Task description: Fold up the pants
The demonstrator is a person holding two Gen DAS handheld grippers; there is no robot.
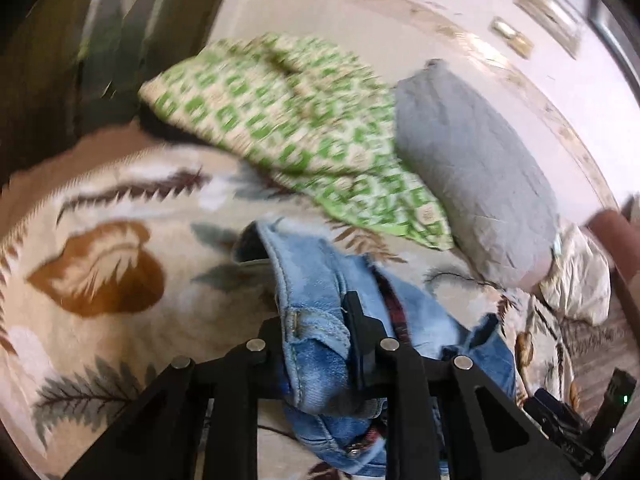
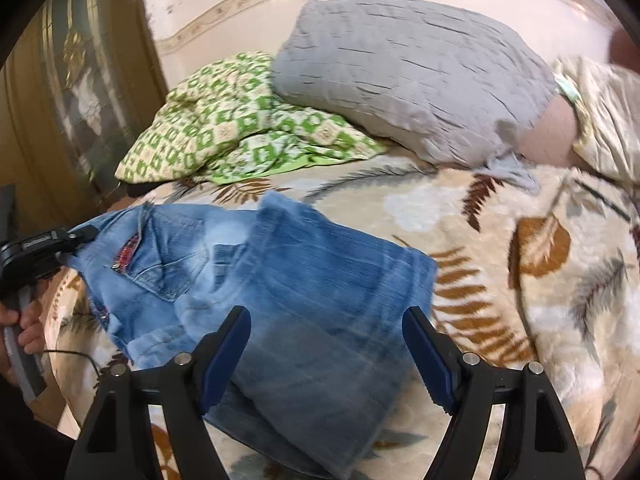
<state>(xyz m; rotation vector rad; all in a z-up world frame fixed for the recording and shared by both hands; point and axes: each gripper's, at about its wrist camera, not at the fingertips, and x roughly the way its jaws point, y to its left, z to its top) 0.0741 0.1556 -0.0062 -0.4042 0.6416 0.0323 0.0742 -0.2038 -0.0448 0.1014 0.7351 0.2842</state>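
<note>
Left wrist view: left gripper (image 1: 316,332) clenched on a bunched fold of the jeans (image 1: 320,288) near the waistband; denim fills the gap between the fingers. Jeans lie on the leaf-print blanket (image 1: 100,272), green patterned cloth (image 1: 280,128) and grey pillow (image 1: 476,184) beyond. Frame blurred. Right wrist view: right gripper (image 2: 326,354) released, jaws wide apart above the folded jeans (image 2: 320,280) on the blanket (image 2: 540,280); fingers not pinching cloth. Left gripper (image 2: 76,236) grips the waist end at left.

Left wrist view motion-blurred. Jeans (image 1: 320,312) lower part hidden behind left hand-held gripper (image 1: 316,340). Grey pillow (image 2: 412,76) covers part of the green patterned cloth (image 2: 224,128).
</note>
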